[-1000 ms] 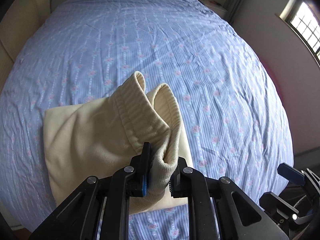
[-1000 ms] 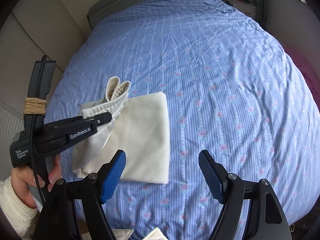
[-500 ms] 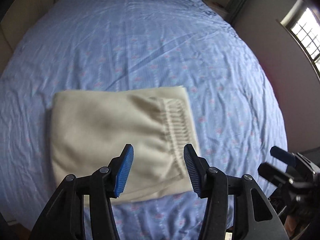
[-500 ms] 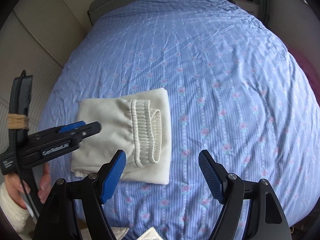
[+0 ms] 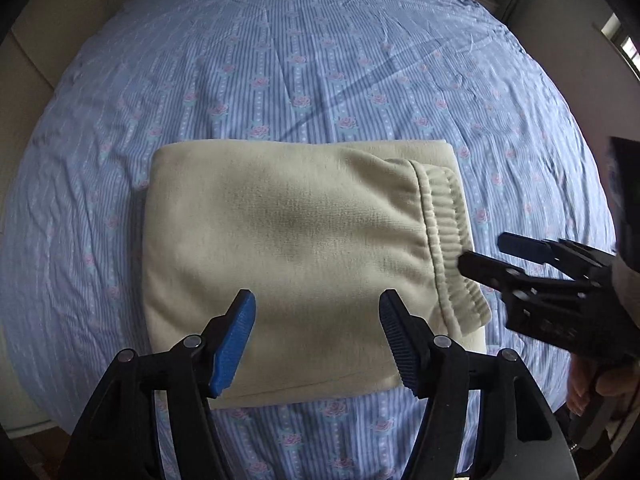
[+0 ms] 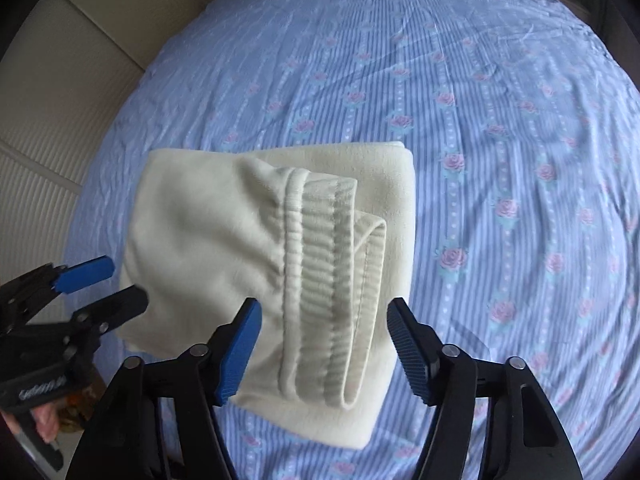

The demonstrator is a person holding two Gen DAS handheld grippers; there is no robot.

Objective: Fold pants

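Note:
The cream pants (image 5: 296,240) lie folded in a flat rectangle on the bed, with the ribbed waistband (image 5: 448,240) on top at the right side. The pants also show in the right wrist view (image 6: 224,232), where the waistband (image 6: 332,288) runs toward the camera. My left gripper (image 5: 316,336) is open and empty just above the near edge of the pants. My right gripper (image 6: 324,344) is open and empty over the near end of the waistband. It also shows from the side in the left wrist view (image 5: 492,252), beside the waistband.
The bed is covered by a blue striped sheet with pink roses (image 5: 320,60), wrinkled in places. A padded beige wall (image 6: 52,120) stands along the bed's left side. A window (image 5: 624,40) is at the far right.
My left gripper opened and let go of the waistband, which dropped flat onto the folded pants. Both grippers have since moved in closer to the pants.

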